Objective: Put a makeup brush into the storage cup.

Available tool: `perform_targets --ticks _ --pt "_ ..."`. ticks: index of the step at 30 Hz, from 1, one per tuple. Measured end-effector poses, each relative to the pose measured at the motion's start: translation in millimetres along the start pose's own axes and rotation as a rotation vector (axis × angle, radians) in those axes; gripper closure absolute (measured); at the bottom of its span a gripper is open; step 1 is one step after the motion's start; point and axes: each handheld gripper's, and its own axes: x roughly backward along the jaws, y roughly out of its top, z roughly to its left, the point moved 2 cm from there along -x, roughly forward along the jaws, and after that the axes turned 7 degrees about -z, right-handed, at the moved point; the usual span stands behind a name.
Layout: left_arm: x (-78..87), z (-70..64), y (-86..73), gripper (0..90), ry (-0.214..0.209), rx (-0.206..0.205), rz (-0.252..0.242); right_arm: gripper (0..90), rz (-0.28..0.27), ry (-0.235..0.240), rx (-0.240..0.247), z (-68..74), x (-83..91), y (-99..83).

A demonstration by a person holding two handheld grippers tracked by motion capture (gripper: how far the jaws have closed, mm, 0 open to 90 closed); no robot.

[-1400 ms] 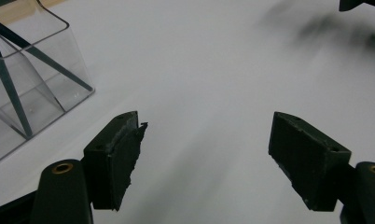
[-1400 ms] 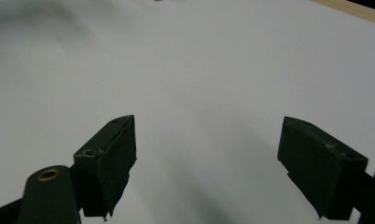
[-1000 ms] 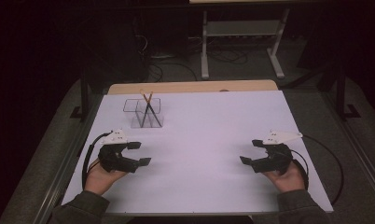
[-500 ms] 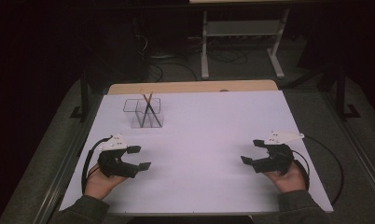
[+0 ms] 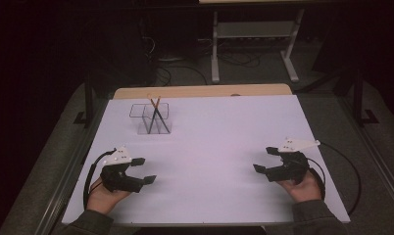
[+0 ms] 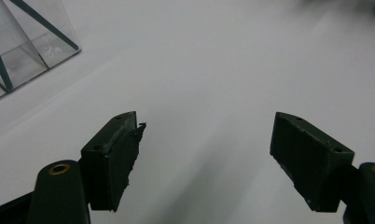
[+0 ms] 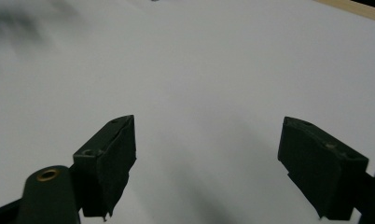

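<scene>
Resting low at the near edge of the white table [image 5: 209, 147], the person's 2 hands each grip a black 2-jaw tool, with dark sleeves coming in from the bottom of the high view. At near left, the left hand [image 5: 103, 196] holds the left gripper [image 5: 145, 170], its jaws spread wide apart with nothing between them and aimed toward the middle of the table; a grey three-cornered plate sits on top and a black cable loops out to its left. In the left gripper view the 2 dark pads [image 6: 114, 156] stand well apart over bare white surface, and the left pad's edge looks ragged. At near right, the right hand [image 5: 303, 186] holds the right gripper [image 5: 265, 159], likewise gaping open and empty, pointing inward toward the left one, with its cable curling around the wrist and out to the right. The right gripper view shows its own pads [image 7: 108, 158] wide apart above plain white tabletop. Farther back on the left side stands a clear plastic holder [image 5: 153, 117] of 2 compartments, well apart from both grippers. About 2 thin sticks [image 5: 154, 112] lean crossed in its right compartment; their exact kind cannot be told. Beyond the white sheet a strip of wooden edge [image 5: 205, 91] shows, then dark floor with cables and a metal frame stand [image 5: 254, 44].
</scene>
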Motion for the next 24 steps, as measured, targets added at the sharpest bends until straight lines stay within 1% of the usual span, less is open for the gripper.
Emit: perform_targets --ticks 4,5,6,10,12,14,20,22,23,24 --pt "-0.3 -0.5 -4.0 23.1 -0.002 0.005 0.005 17.9 0.009 0.000 0.002 -0.2 -0.9 -1.0" --pt "-0.3 -1.1 -4.9 23.1 -0.002 0.013 0.001 17.9 0.010 0.000 0.001 -0.2 -1.0 -1.1" --pt "0.1 -0.7 -5.6 23.1 -0.003 0.006 0.004 17.9 0.009 -0.001 0.000 -0.2 -1.0 -1.2" --pt "1.0 -2.0 -7.2 23.1 -0.001 0.013 -0.003 17.9 0.007 -0.001 0.006 -0.8 -0.7 -1.9" --pt "1.3 -2.2 -7.7 23.1 -0.003 0.005 -0.006 17.9 0.011 -0.001 -0.001 -0.7 -0.7 -2.8" --pt "1.2 -3.3 -9.1 23.1 -0.002 0.014 -0.011 17.8 0.012 0.000 -0.005 -0.8 -0.6 -3.5" --pt "1.4 -4.1 -13.4 23.0 -0.006 0.015 -0.008 17.9 0.016 0.002 -0.001 -0.6 -1.6 -5.7" --pt "2.1 -5.5 -15.0 23.0 -0.007 0.019 -0.015 17.9 0.019 0.002 -0.004 -0.3 -1.8 -6.3" --pt "2.6 -5.7 -15.3 23.0 -0.007 0.014 -0.015 17.9 0.018 0.003 -0.005 -0.1 -1.6 -6.4" --pt "2.8 -6.4 -15.5 23.0 -0.006 0.019 -0.020 17.9 0.017 0.002 -0.005 0.0 -1.4 -6.4"
